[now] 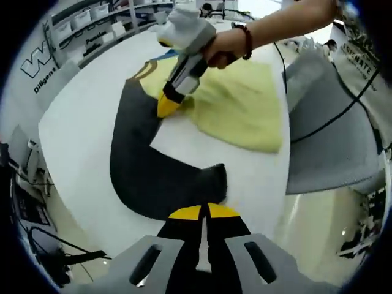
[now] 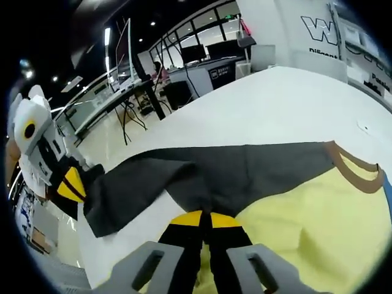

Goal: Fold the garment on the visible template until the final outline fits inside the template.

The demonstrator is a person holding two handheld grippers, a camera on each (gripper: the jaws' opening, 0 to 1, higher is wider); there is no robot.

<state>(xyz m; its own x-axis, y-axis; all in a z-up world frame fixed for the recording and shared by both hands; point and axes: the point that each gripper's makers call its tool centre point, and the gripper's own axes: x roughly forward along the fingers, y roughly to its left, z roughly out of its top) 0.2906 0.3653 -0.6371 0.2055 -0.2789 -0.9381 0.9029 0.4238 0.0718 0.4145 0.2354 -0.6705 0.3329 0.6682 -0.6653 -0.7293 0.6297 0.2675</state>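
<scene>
A yellow garment [image 1: 239, 104] with dark grey sleeves and a brown collar [image 2: 349, 168] lies on the white table [image 1: 79, 141]. One dark sleeve [image 1: 138, 165] curves away from the body, and its cuff [image 1: 214, 179] is bent back toward the yellow part. My left gripper [image 1: 203, 212] is shut on the sleeve's edge by the cuff; in the right gripper view the left gripper [image 2: 72, 184] sits at the sleeve's end. My right gripper [image 2: 205, 218], held by a hand, is shut where the sleeve [image 2: 202, 174] meets the yellow body [image 2: 306, 226]; the left gripper view shows the right gripper [image 1: 168, 108] at that spot. A blue strip [image 2: 387, 184] peeks out past the collar.
A grey cloth [image 1: 331, 141] with a black cable [image 1: 343, 113] across it lies beyond the table's right edge. Shelves with white bins [image 1: 86, 21] stand behind the table. Desks with monitors [image 2: 202, 67] stand across the floor. A bare stretch of table [image 2: 288, 104] runs beyond the sleeve.
</scene>
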